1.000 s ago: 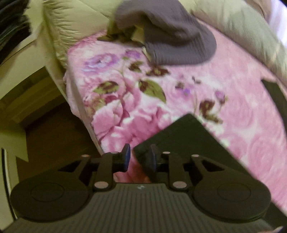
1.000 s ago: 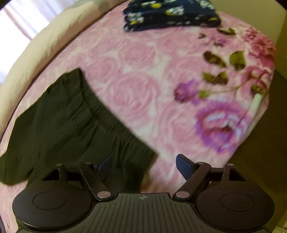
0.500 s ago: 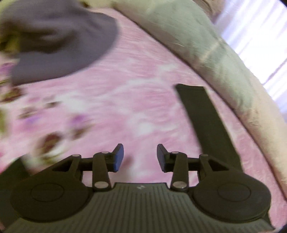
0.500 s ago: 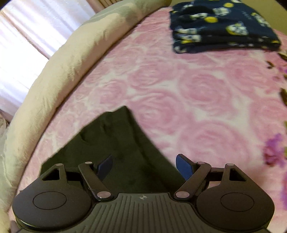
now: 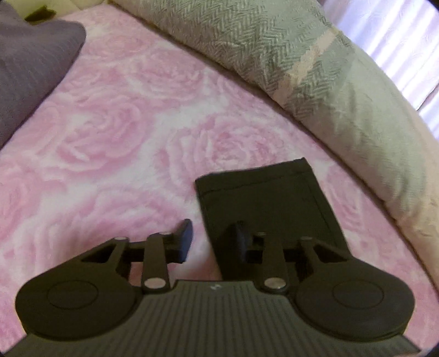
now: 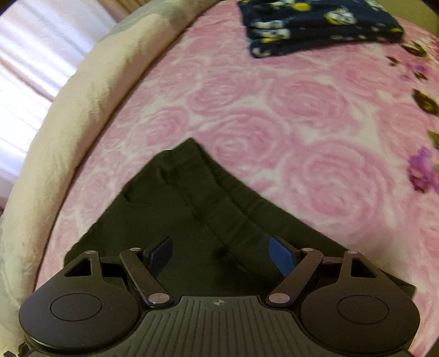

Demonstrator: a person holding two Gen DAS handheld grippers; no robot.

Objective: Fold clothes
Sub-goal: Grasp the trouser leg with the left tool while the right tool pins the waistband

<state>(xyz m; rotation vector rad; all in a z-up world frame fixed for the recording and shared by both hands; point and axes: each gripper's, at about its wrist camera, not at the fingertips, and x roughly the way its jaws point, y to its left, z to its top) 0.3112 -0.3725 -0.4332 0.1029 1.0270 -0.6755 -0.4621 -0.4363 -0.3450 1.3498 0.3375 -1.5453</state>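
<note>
A black garment lies flat on the pink rose bedcover [image 5: 109, 131]. In the left wrist view its hemmed, squared end [image 5: 263, 197] reaches toward the bolster. My left gripper [image 5: 212, 239] hovers low at that end's left edge. Its jaws are closing, the cloth edge lies between them, and a gap still shows beside the left finger [image 5: 183, 241]. In the right wrist view the gathered end of the black garment [image 6: 192, 197] lies beneath my right gripper [image 6: 221, 254], which stands open just above the cloth and grips nothing.
A grey-purple knitted garment [image 5: 30, 68] lies at the upper left. A folded navy patterned garment [image 6: 315, 24] rests at the far side of the bed. A long green-beige bolster [image 5: 315, 63] lines the bed's window side, before bright curtains [image 6: 27, 60].
The left gripper swept from the bed's edge across the cover to the black garment's hemmed end, letting go of a black corner. The right gripper shifted over the gathered end and stayed open.
</note>
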